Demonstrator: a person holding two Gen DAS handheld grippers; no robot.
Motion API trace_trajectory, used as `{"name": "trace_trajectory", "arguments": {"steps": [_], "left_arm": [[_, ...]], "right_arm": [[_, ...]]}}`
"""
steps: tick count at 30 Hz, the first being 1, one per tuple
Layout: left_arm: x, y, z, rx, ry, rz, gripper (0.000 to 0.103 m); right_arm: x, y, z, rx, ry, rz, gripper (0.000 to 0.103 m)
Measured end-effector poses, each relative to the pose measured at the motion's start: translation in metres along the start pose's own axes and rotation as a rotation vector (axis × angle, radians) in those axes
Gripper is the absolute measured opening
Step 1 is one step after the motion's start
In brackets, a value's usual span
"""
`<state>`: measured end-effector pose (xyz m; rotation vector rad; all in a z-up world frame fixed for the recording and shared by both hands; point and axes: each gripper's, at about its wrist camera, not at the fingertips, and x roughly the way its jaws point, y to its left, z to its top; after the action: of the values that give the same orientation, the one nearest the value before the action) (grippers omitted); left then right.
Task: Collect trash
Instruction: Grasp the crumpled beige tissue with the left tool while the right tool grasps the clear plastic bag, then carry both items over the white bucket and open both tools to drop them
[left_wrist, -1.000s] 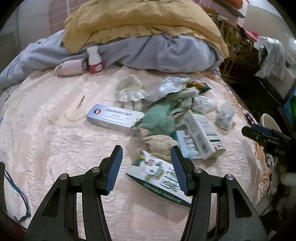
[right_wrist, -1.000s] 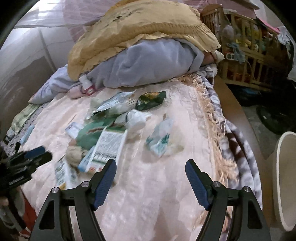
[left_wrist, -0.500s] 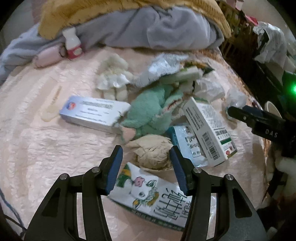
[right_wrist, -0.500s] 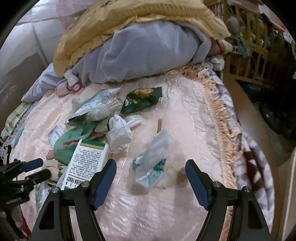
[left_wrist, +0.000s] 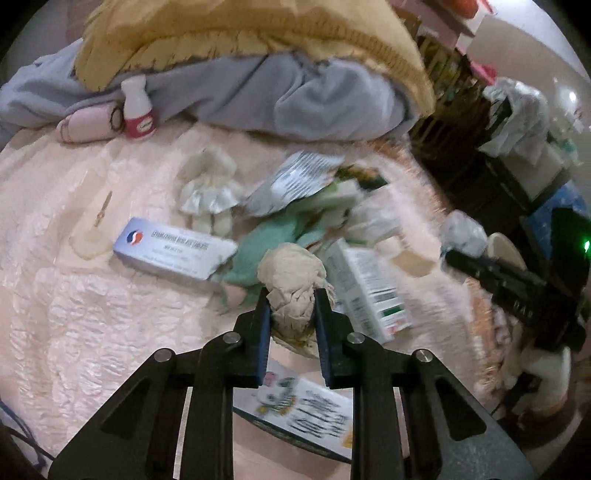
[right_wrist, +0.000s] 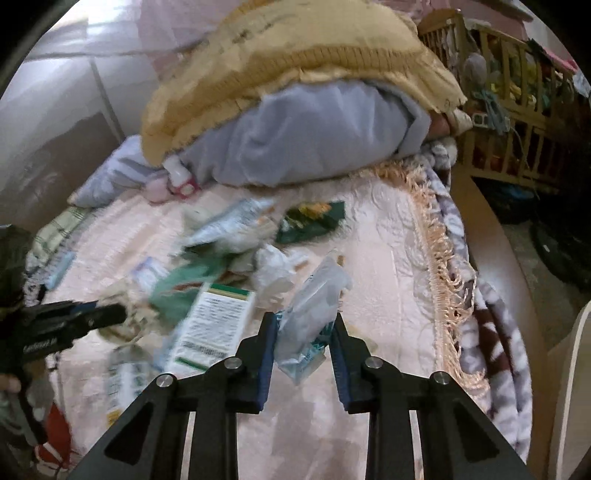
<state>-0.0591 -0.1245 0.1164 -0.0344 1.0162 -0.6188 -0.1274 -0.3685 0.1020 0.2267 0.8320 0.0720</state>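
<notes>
over the bed (left_wrist: 92, 332) | left tool (left_wrist: 291, 302) closing on upright tissue wad (left_wrist: 291, 280)

A pile of trash lies on the pink quilted bed (left_wrist: 92, 314). The crumpled beige paper ball (left_wrist: 291, 288) sits between the left gripper (left_wrist: 291, 295) fingers, which are closing on it. The long blue-and-white box (left_wrist: 173, 251) lies to its left, the white box with green stripe (left_wrist: 369, 291) to its right. The small white bottle with red label (left_wrist: 137, 110) stands behind, against the grey blanket (left_wrist: 295, 96). The clear plastic bag (right_wrist: 310, 317) sits between the closing right gripper (right_wrist: 304, 321) fingers.

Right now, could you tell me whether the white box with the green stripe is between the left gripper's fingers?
No, the left gripper is closing on a crumpled beige tissue wad.
</notes>
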Motion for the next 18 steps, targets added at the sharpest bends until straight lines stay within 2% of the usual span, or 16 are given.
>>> {"name": "trace_trajectory", "arguments": {"steps": [8, 18], "left_arm": [[-0.018, -0.045, 0.001, 0.048, -0.045, -0.036, 0.019], [-0.005, -0.114, -0.007, 0.135, -0.069, 0.001, 0.019]], "right_arm": [[-0.043, 0.004, -0.012, -0.021, -0.029, 0.016, 0.027], [-0.08, -0.011, -0.034, -0.032, -0.053, -0.045, 0.027]]}}
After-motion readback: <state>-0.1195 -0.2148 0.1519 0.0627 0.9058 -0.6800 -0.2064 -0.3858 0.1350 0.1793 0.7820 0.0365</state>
